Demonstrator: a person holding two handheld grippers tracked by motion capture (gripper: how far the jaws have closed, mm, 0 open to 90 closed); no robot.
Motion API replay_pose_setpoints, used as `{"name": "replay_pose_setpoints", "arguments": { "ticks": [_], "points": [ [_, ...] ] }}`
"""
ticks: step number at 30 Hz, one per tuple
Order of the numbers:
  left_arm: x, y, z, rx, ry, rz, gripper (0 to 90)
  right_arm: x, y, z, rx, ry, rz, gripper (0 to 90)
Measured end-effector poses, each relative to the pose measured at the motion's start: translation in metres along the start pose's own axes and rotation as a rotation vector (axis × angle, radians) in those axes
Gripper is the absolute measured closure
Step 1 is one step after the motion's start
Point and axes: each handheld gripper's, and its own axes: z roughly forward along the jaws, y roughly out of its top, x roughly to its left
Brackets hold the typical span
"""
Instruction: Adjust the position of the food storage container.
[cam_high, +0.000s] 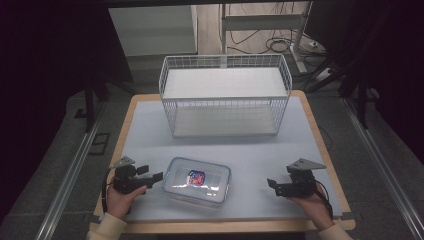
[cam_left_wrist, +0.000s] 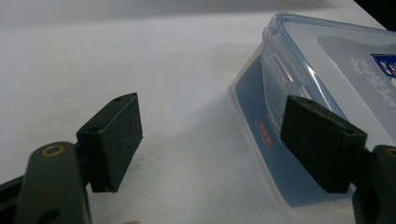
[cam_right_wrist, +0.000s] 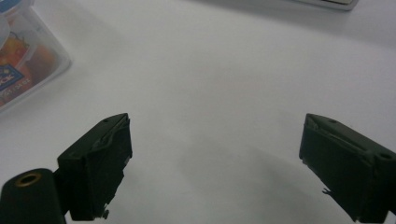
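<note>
A clear plastic food box with a blue-rimmed lid and a red and blue label lies flat near the table's front edge, between my two hands. My left gripper hovers just left of the box, jaws open and empty; in the left gripper view the box fills the right side, its near corner behind the right jaw. My right gripper stands some way to the right of the box, open with nothing between its jaws. The right gripper view catches a corner of the box at upper left.
A white wire basket stands at the back middle of the table, its front wall well behind the box. The white mat runs to wooden edges at left, right and front. Cables and table legs lie on the floor beyond.
</note>
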Motion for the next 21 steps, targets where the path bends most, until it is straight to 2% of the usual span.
{"name": "replay_pose_setpoints", "arguments": {
  "ticks": [7, 12, 13, 15, 16, 17, 19, 20, 21],
  "points": [
    [-0.0006, -0.0001, -0.0023, 0.004, 0.002, -0.01, 22.7, -0.0007, -0.0008, -0.0012, 0.003, -0.008, -0.012, 10.3],
    [-0.0014, 0.0007, -0.0045, 0.002, -0.013, -0.007, 33.6, 0.001, -0.0011, -0.0016, 0.012, -0.013, -0.027, 13.5],
    [-0.0018, 0.0008, -0.0043, 0.004, -0.012, -0.004, 33.6, 0.001, -0.0011, -0.0016, 0.012, -0.013, -0.027, 13.5],
    [-0.0028, 0.0007, -0.003, 0.009, -0.01, 0.003, 33.1, 0.0018, -0.0006, -0.0026, 0.014, 0.004, -0.038, 18.6],
    [-0.0033, 0.0005, -0.0021, 0.014, -0.004, 0.009, 31.3, 0.0037, 0.0007, -0.0047, 0.01, 0.022, -0.05, 30.1],
    [-0.0033, 0.0005, -0.0021, 0.014, -0.004, 0.009, 30.3, 0.0037, 0.0007, -0.0047, 0.01, 0.022, -0.05, 30.1],
    [-0.0039, 0.0005, -0.0013, 0.015, 0.001, 0.009, 28.6, 0.0059, 0.0031, -0.0081, 0.008, 0.067, -0.059, 41.7],
    [-0.004, 0.0007, -0.0017, 0.012, 0.003, 0.009, 27.8, 0.0071, 0.0038, -0.0093, 0.004, 0.074, -0.068, 46.2],
    [-0.004, 0.0007, -0.0017, 0.012, 0.003, 0.009, 26.7, 0.0071, 0.0038, -0.0093, 0.004, 0.074, -0.068, 46.2]
  ]
}}
